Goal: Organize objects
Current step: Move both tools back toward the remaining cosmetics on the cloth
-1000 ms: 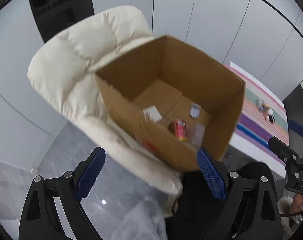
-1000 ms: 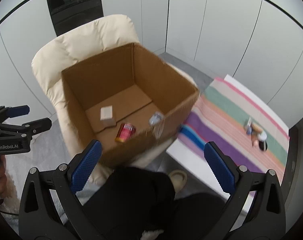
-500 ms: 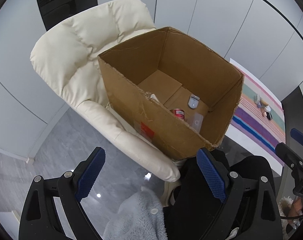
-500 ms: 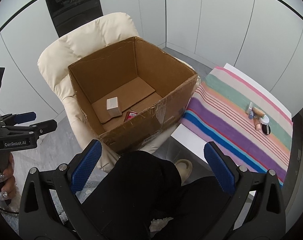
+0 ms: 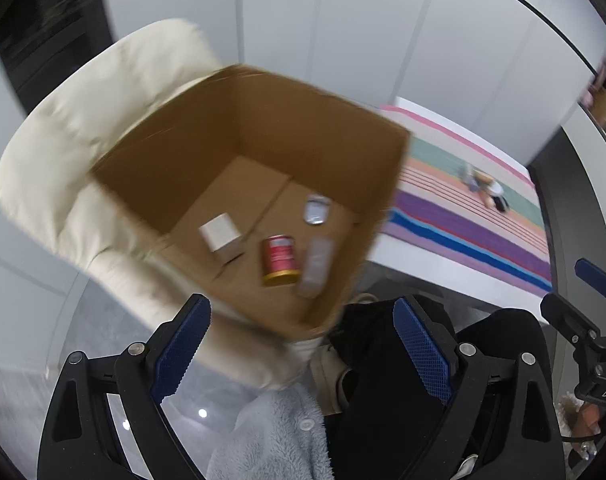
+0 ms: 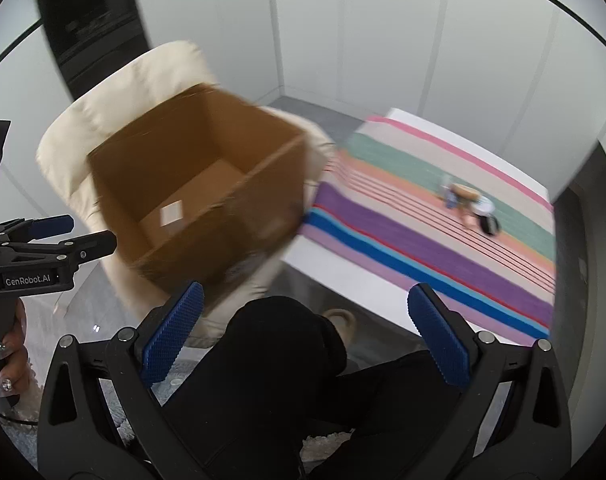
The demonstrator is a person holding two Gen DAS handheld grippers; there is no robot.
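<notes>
An open cardboard box point(image 5: 175, 152) stands on a cream padded chair point(image 5: 63, 128); it also shows in the right wrist view point(image 6: 271, 216). Inside lie a white cube point(image 5: 221, 232), a red can point(image 5: 279, 260), a clear bottle point(image 5: 317, 266) and a small silver item point(image 5: 317, 210). A cluster of small items point(image 6: 469, 204) lies on the striped cloth point(image 6: 423, 216) to the right. My left gripper point(image 5: 303, 356) is open and empty, above the box's near edge. My right gripper point(image 6: 303, 340) is open and empty, between box and cloth.
The person's black-trousered legs point(image 6: 271, 368) and a slipper point(image 6: 343, 320) are below both grippers. A pale blue fleece point(image 5: 271, 432) hangs low in the left wrist view. White wall panels and a dark screen point(image 6: 91, 20) stand behind the chair.
Both views are blurred by motion. The left gripper has moved over the box, showing its contents. The right gripper has swung right toward the striped cloth. Both stay open.
</notes>
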